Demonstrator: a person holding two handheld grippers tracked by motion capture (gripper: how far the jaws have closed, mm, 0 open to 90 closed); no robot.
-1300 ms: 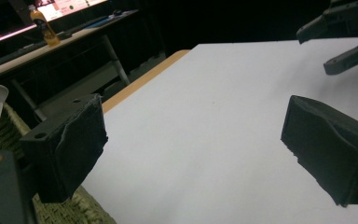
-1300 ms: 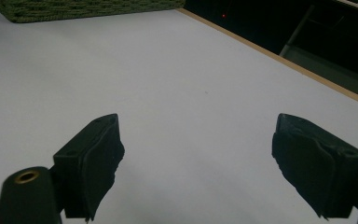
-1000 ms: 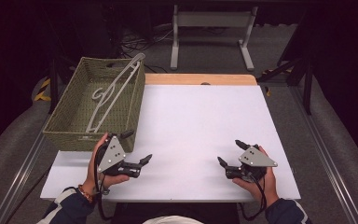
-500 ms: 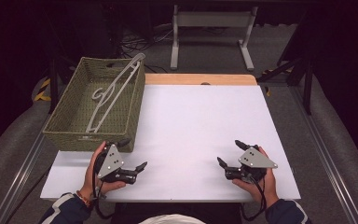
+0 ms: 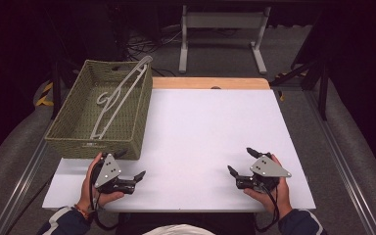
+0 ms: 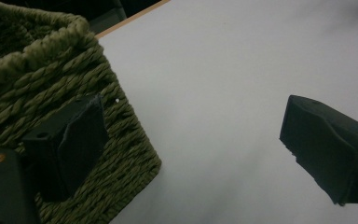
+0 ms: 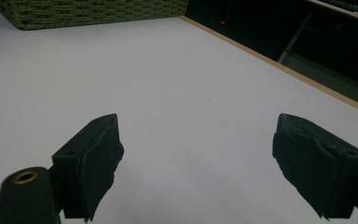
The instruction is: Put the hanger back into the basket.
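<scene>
My left gripper (image 5: 131, 165) rests low over the white table (image 5: 205, 132) near its front left, just in front of the green woven basket (image 5: 97, 146). Its jaws stand wide apart with nothing between them. In the left gripper view the left gripper (image 6: 196, 140) has one jaw over the basket's corner (image 6: 74, 79) and the other over bare table. My right gripper (image 5: 240, 160) sits near the front right, open and empty. The right gripper (image 7: 196, 158) looks across the bare white table (image 7: 177, 79) in its own view. A pale clothes hanger (image 5: 113, 100) lies in the basket, one end over the far rim.
The table's far edge is a wooden strip (image 5: 210, 83). Beyond it stand a metal frame (image 5: 223, 29) and cables on the dark floor. The basket (image 7: 88, 11) shows far off in the right gripper view.
My left gripper has drawn back a little toward the table's front edge and to the left, staying open. The right gripper has held still.
</scene>
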